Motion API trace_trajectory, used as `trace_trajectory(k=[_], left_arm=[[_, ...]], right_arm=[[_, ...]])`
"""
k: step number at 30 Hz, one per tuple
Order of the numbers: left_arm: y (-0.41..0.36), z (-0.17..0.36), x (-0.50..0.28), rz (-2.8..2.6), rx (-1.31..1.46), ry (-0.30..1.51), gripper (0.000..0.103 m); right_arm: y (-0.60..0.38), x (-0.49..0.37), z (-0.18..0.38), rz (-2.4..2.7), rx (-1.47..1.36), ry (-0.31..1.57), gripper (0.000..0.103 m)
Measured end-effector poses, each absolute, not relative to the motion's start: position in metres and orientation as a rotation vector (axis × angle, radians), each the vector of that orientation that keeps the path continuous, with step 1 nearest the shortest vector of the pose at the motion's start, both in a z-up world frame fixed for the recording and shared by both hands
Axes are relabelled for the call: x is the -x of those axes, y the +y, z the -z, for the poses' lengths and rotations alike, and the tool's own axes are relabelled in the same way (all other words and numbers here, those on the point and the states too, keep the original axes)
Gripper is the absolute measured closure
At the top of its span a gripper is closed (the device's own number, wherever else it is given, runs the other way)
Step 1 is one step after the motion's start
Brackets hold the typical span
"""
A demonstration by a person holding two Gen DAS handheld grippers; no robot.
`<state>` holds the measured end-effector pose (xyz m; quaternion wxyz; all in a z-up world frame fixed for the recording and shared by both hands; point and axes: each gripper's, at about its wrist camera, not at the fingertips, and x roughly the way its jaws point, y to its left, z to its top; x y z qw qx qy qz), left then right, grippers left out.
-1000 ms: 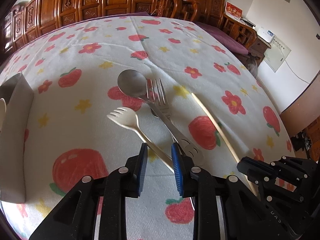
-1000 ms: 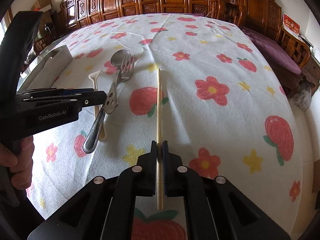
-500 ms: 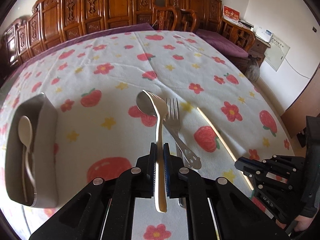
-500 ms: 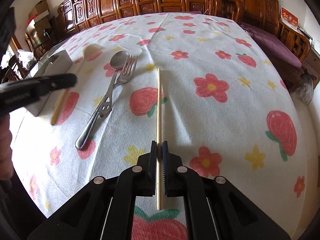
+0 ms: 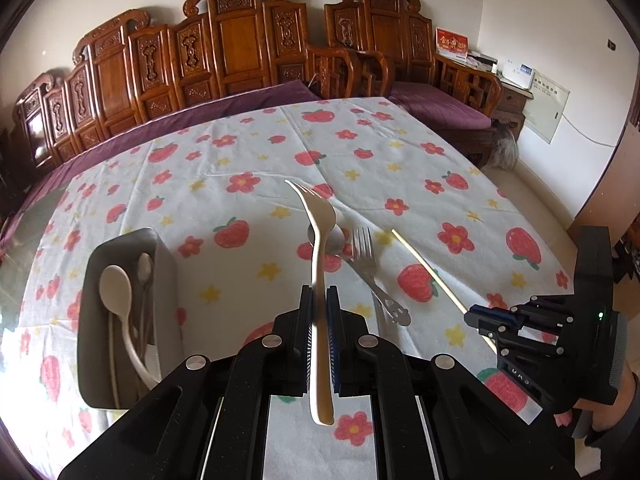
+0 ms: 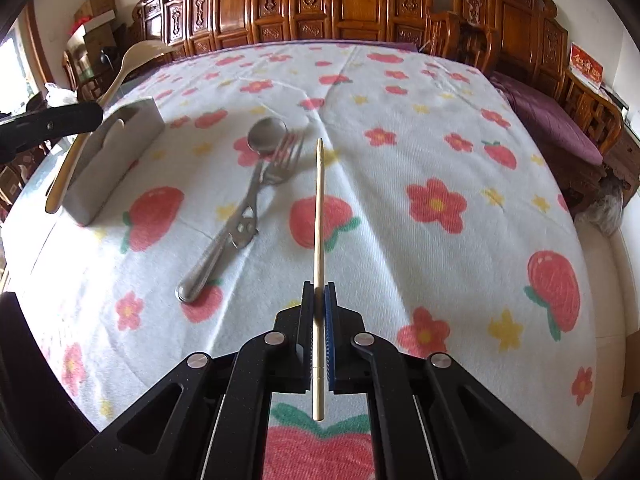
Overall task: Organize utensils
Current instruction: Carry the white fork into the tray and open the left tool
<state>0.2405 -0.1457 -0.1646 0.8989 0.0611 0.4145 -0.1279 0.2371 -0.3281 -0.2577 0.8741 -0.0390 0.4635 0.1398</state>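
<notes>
Lifted the cream plastic fork [image 5: 319, 256] clear off the cloth since the earlier frame; a second ago it was lying flat beside the metal ones with my left jaws still apart around its handle, and those jaws have closed on it.

So now my left gripper [image 5: 319, 300] is clenched on the plastic fork's handle, tines pointing up and away, the handle end sticking out below the pads. It hangs above the table, just right of the grey utensil holder [image 5: 166, 280]. My right gripper [image 6: 319, 300] is pinched tight on the wooden chopstick [image 6: 319, 216], with the short end poking out behind the pads and the long end pointing toward the far edge of the table. From the left camera it sits over the table's near right corner.

A bit further out, the metal fork [image 6: 256, 192] and metal spoon [image 6: 224, 240] lie crossed around the middle of the strawberry tablecloth [image 6: 440, 140], both untouched. The holder stands toward the left edge with a white spoon [image 5: 116, 284] and some other handles already in it. Past the far edge is the carved wooden bench [image 5: 240, 52] with purple cushions.
</notes>
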Motion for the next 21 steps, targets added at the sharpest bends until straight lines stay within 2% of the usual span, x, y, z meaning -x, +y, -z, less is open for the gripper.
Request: trace_trajectory(k=[21], left_arm=[[-0.063, 0.163, -0.252, 0.178, -0.134, 0.882, 0.097]], right_arm=[[-0.269, -0.203, 0.205, -0.429, 0.141, 0.840, 0.097]])
